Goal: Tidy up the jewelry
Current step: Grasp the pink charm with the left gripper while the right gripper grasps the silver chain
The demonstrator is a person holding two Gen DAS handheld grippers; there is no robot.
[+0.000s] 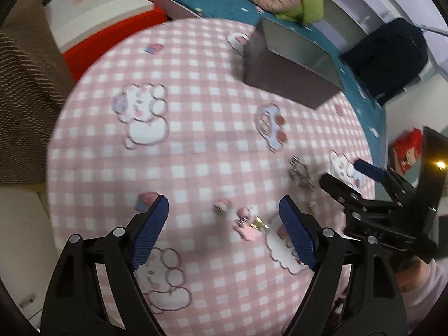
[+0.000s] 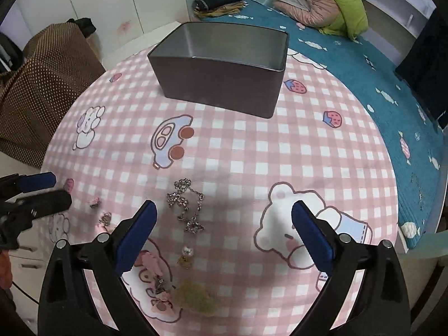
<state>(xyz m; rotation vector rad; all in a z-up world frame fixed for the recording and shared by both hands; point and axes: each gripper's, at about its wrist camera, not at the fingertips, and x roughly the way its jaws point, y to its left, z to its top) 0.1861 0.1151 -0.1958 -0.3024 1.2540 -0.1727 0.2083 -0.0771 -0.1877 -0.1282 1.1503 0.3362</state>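
The silver chain (image 2: 186, 205) lies on the pink checked bench (image 2: 280, 151) just ahead of the right gripper (image 2: 222, 233), nearer its left finger than its right, its tangled length running near-to-far. The right fingers stand wide apart with nothing between them. The left gripper (image 1: 224, 233) is spread wide too and holds nothing; the small pink charms (image 1: 242, 218) lie scattered between and just beyond its fingers, so each hand has its own piece closest. More trinkets (image 2: 161, 288) lie at the near edge, left of centre in the right view. The dark open box (image 2: 221, 67) stands at the far side, well apart, and nothing blocks the way to it.
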